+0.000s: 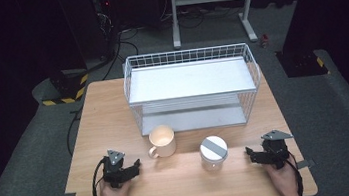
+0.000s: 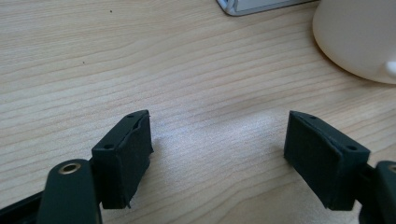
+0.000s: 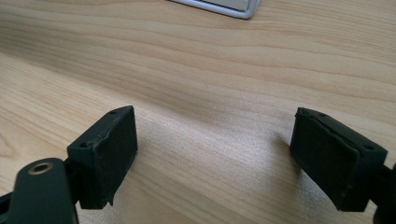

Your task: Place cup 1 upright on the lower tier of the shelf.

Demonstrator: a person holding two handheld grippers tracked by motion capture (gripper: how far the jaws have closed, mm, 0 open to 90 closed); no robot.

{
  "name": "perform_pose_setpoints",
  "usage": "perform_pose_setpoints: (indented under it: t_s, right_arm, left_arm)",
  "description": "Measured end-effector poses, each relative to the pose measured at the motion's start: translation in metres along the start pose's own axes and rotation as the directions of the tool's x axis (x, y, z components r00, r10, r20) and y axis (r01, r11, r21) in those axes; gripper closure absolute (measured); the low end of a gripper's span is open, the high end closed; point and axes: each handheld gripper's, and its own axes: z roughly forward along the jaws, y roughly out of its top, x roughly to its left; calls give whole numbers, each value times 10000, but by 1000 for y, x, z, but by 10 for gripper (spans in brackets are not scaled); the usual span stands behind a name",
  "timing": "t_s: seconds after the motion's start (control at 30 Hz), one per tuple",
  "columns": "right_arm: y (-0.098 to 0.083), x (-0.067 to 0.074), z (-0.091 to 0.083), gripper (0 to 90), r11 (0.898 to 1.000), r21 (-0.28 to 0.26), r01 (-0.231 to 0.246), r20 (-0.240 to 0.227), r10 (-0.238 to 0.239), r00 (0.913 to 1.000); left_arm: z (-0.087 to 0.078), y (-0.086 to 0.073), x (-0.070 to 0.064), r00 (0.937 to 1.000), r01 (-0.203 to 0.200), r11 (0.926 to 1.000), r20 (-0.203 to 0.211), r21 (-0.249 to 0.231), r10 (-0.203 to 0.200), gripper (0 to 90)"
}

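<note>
From where I sit, the cream mug (image 1: 162,140) stands near the middle of the tabletop, just in front of the white wire rack (image 1: 192,88) that fills the far edge, and the lidded glass jar (image 1: 213,152) stands to its right, a little nearer the front edge. I judge the main risk to be a clumsy approach: the mug's handle points toward the front left corner, so if I bring the left gripper (image 1: 131,166) in low from that side, a jaw could clip the handle and spin or tip the mug against the rack's base. The jar looks smooth and round, so a grip placed off centre by the right gripper (image 1: 250,156) could squirt it sideways into the mug, which stands near it. Both grippers rest near the front edge, left one toward the front left corner, right one toward the front right. In the left gripper view the jaws stand wide apart over bare wood, gripping nothing, with the mug (image 2: 357,39) ahead at the right. In the right gripper view the jaws are likewise spread wide and empty, over the tabletop (image 3: 210,70).
</note>
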Motion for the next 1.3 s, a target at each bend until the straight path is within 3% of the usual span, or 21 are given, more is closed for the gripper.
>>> perform_pose_setpoints:
  t_s: [0.43, 0.6, 0.97, 1.3]
  right_arm:
    - [-1, 0, -1, 147, 10000, 10, -40, -11, 40, 10000]
    - [-2, -7, -2, 139, 9985, 20, 550, -677, -547, 9962]
    - [-4, -9, -4, 176, 9981, -73, 616, -714, -620, 9955]
    - [-4, -8, -5, 145, 9984, -1, 569, -691, -568, 9960]
  left_arm:
    - [0, 0, -1, 10000, 1, 10000, 39, 6, -1, 214]
    - [0, 0, 0, 10000, -41, 10000, -29, 20, 41, 235]
    - [-1, 0, 0, 10000, -77, 10000, -2, 49, 77, 232]
    - [0, 0, -1, 9999, -38, 10000, 114, 67, 37, 207]
